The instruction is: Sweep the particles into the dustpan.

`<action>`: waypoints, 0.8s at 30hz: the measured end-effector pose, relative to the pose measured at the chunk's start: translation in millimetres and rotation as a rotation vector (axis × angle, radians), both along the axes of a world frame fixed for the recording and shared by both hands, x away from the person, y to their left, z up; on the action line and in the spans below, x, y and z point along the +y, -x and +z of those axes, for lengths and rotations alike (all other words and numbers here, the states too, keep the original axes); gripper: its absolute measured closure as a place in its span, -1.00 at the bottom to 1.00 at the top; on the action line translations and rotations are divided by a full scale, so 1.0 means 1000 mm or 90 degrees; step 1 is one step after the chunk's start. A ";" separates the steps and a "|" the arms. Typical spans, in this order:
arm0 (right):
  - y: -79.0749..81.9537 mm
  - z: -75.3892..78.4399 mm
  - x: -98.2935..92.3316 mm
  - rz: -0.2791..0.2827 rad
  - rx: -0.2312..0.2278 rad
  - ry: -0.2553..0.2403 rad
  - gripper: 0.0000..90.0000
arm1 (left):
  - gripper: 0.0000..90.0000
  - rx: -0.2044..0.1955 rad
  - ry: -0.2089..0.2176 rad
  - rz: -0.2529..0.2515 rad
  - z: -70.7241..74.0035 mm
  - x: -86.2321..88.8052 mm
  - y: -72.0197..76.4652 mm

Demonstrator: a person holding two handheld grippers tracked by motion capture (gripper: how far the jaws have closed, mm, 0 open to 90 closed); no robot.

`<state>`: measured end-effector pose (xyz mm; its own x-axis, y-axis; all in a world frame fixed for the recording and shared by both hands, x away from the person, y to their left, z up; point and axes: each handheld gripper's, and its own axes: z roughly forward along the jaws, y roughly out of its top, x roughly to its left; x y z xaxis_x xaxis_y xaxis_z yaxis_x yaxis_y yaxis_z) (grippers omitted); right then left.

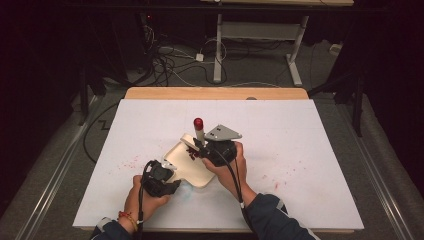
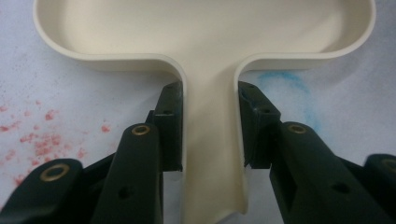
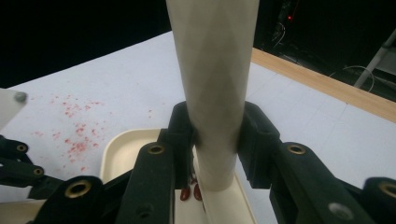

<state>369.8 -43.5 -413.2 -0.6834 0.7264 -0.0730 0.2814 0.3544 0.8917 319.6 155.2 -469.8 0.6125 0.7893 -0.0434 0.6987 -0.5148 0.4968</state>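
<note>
A cream scoop-shaped tray (image 1: 194, 172) lies on the white table, its narrow handle (image 2: 210, 140) pointing toward the person. My left gripper (image 1: 167, 174) (image 2: 210, 126) is shut on that handle, one pad on each side wall. My right gripper (image 1: 202, 146) (image 3: 215, 135) is shut on a cream cylinder (image 3: 212, 84) with a red top (image 1: 199, 122), held upright over the far part of the tray (image 3: 122, 148). Small dark red pieces (image 1: 193, 154) (image 3: 191, 192) lie in the tray at the cylinder's lower end. The cylinder's tip is hidden behind the jaws.
Red specks (image 1: 128, 162) (image 2: 42, 140) stain the white cover left of the tray, with more red specks (image 1: 280, 182) to its right. A faint blue mark (image 2: 292, 88) sits by the tray handle. A wooden table edge (image 1: 215, 93) runs along the back; cables and a desk frame lie beyond.
</note>
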 end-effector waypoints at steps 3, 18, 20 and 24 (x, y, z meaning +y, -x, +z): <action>0.004 0.000 0.000 0.003 -0.003 -0.004 0.54 | 0.42 0.003 -0.002 0.003 0.000 -0.001 -0.001; 0.020 0.006 0.003 0.045 0.010 -0.022 0.55 | 0.41 0.003 -0.010 -0.007 0.000 -0.001 -0.003; 0.022 0.006 0.003 0.050 0.017 -0.026 0.56 | 0.41 0.002 -0.011 -0.010 -0.001 -0.001 -0.004; 0.022 0.008 0.001 0.048 0.016 -0.025 0.56 | 0.41 0.002 -0.014 -0.015 -0.001 0.000 -0.004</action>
<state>347.3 -42.3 -405.4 -0.7371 0.6752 -0.0280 0.2778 0.3405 0.8983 323.6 155.1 -470.8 0.6306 0.7756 -0.0275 0.6878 -0.5421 0.4827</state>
